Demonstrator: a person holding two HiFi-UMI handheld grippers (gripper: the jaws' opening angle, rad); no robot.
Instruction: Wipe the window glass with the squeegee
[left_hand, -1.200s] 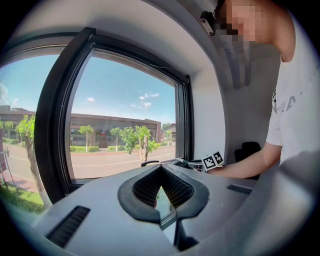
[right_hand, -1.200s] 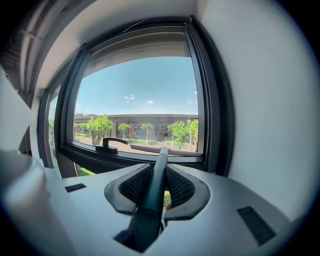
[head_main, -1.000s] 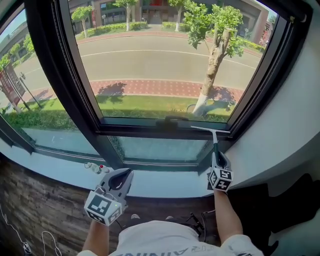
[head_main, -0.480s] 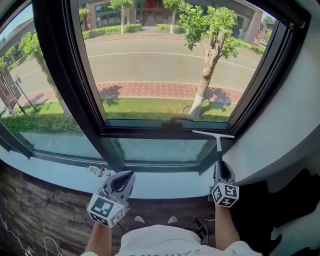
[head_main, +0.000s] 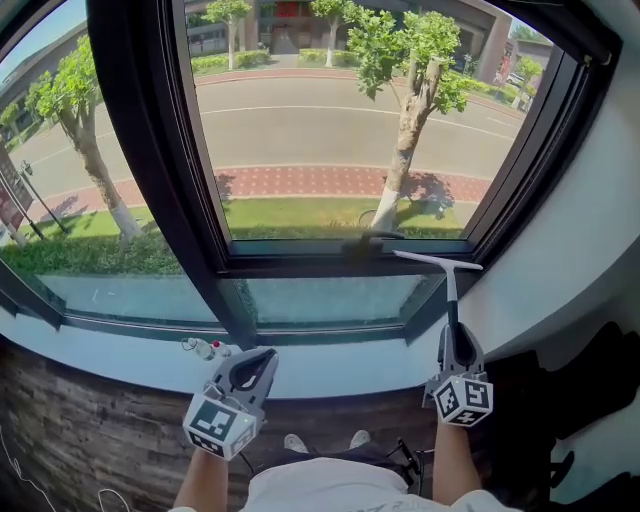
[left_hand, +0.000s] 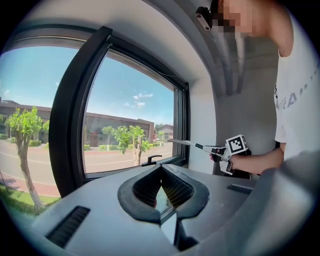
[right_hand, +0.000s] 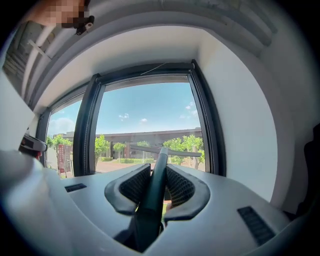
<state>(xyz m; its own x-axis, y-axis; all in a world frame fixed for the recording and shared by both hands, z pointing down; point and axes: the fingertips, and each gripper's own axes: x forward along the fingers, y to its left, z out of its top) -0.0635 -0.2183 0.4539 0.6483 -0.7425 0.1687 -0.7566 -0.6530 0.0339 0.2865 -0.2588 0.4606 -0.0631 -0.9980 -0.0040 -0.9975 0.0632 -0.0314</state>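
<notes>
The right gripper is seen at the lower right of the head view. Its fingers are clamped on the dark handle of the squeegee, as confirmed in the right gripper view, where the handle runs up between the two ribbed pads. The squeegee is held upright. Its pale blade lies crosswise, right of centre in the frame, level with the dark horizontal bar of the window frame, near the lower right corner of the large window glass. Contact between blade and glass cannot be determined.

The left gripper is held at the lower left of centre, over the pale sill. Its fingers are closed tip to tip, and nothing is gripped between them. The two grippers are well apart.

A black window handle is noted on the bar, just left of the blade. A small bottle lies on the sill, just beside the left gripper.
</notes>
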